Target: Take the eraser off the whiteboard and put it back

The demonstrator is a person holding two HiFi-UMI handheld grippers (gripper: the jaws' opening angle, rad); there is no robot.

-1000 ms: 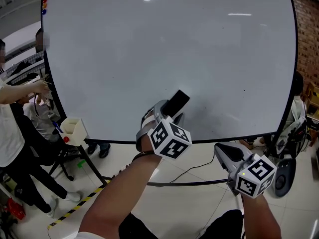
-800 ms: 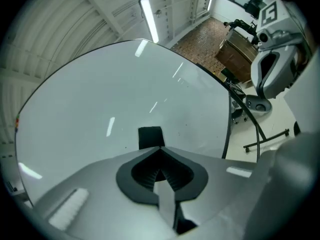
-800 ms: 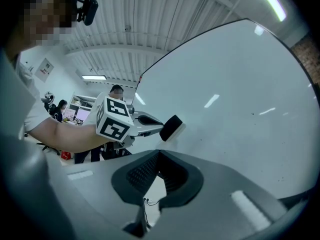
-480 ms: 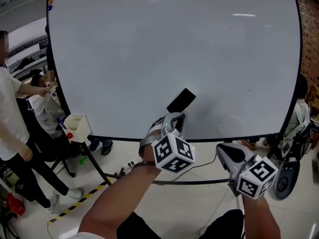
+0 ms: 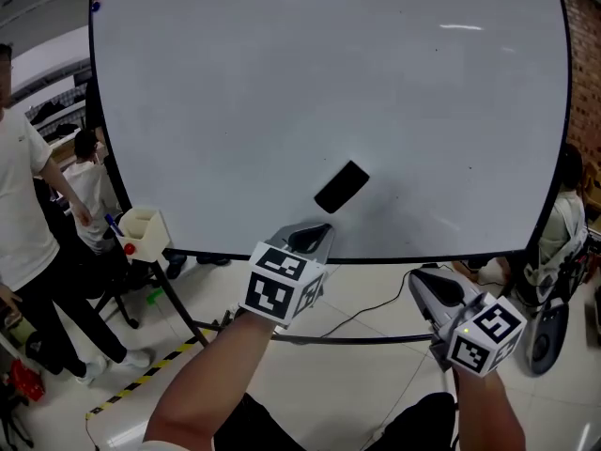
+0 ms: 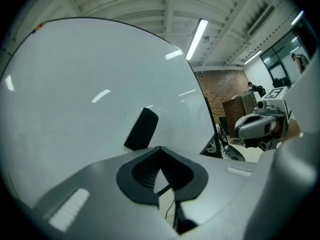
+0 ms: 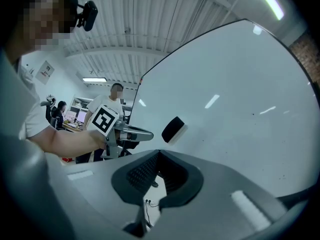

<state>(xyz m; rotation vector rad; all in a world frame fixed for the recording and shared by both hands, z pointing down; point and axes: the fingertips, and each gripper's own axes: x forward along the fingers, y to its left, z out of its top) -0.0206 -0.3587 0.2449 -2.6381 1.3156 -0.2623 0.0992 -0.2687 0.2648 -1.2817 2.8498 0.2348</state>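
The black eraser (image 5: 341,186) sticks tilted on the whiteboard (image 5: 282,83), low and near the middle. My left gripper (image 5: 315,236) hangs just below the board's lower edge, down and left of the eraser and apart from it, shut with nothing in it. In the left gripper view the eraser (image 6: 141,129) shows above the closed jaws of the left gripper (image 6: 161,176). My right gripper (image 5: 427,285) stays lower right, shut and empty. The right gripper view shows its own tips (image 7: 152,184), the eraser (image 7: 173,129) and the left gripper (image 7: 132,132).
A white holder (image 5: 141,233) with markers stands on a stand at the board's lower left. People (image 5: 28,205) stand at the left and another person (image 5: 563,214) at the right. Cables and yellow-black tape (image 5: 141,388) lie on the floor.
My left gripper has let go of the eraser, which stays on the board. It has shut, drawn back down and left, and rolled. The right gripper has not moved.
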